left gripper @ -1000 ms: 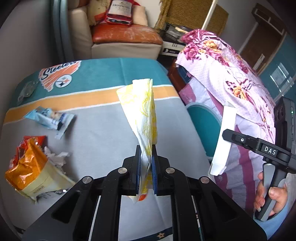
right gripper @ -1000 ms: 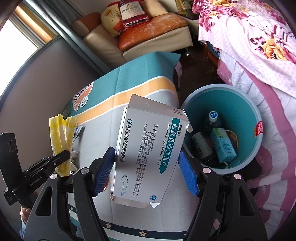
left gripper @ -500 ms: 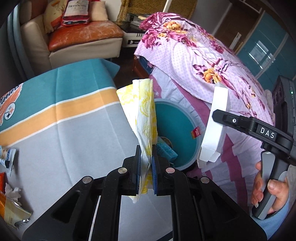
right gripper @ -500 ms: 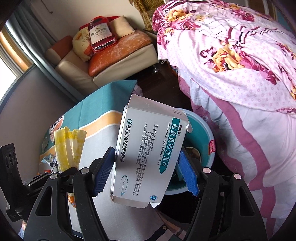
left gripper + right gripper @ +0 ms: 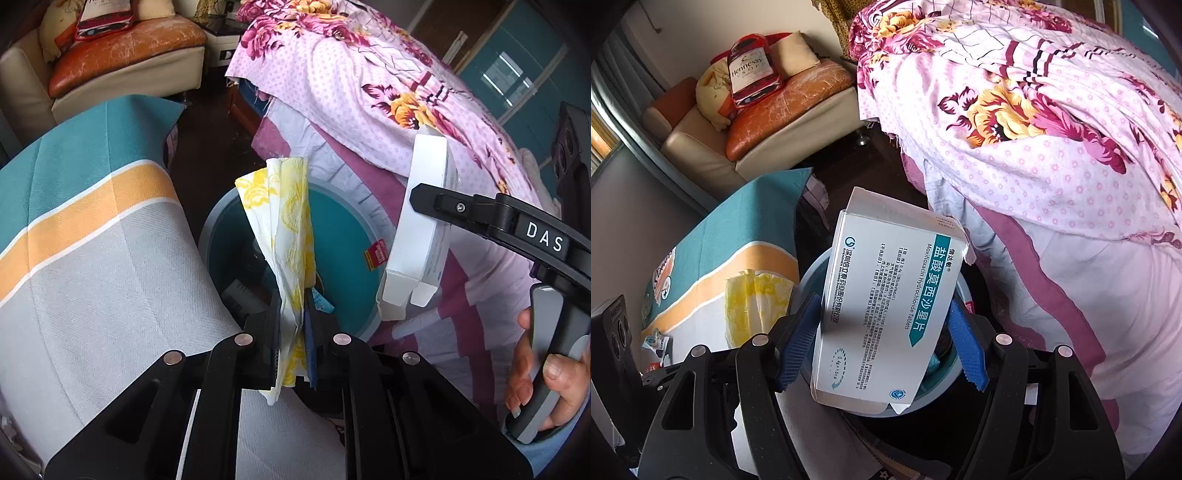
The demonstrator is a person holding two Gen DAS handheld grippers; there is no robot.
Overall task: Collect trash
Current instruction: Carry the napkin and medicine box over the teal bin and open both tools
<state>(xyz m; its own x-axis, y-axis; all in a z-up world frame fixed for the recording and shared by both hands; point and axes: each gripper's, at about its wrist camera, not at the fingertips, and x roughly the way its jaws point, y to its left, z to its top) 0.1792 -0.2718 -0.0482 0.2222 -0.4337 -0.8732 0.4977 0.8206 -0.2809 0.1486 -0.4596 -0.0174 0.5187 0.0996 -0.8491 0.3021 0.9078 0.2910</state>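
Observation:
My left gripper (image 5: 293, 306) holds a yellow-and-white paper napkin (image 5: 284, 210) upright over the teal trash bin (image 5: 340, 236). Its jaws are opening, and the napkin is still pinched between the pads. My right gripper (image 5: 882, 332) is shut on a white medicine box (image 5: 886, 302) with teal lettering, also above the bin's rim (image 5: 812, 269). In the left wrist view the box (image 5: 421, 229) hangs edge-on at the bin's right side. A bottle and cartons lie dimly inside the bin. The napkin (image 5: 753, 306) shows left of the box in the right wrist view.
The bin stands on the floor between the cloth-covered table (image 5: 92, 258) and a bed with a floral quilt (image 5: 369, 92). Loose wrappers (image 5: 653, 339) lie on the table. A sofa with cushions (image 5: 798, 96) stands behind. A hand (image 5: 535, 369) grips the right tool's handle.
Both grippers have swung from over the table to above the bin, carrying the napkin and the box. The bin has come under them, and the table wrappers have slid out of the left view.

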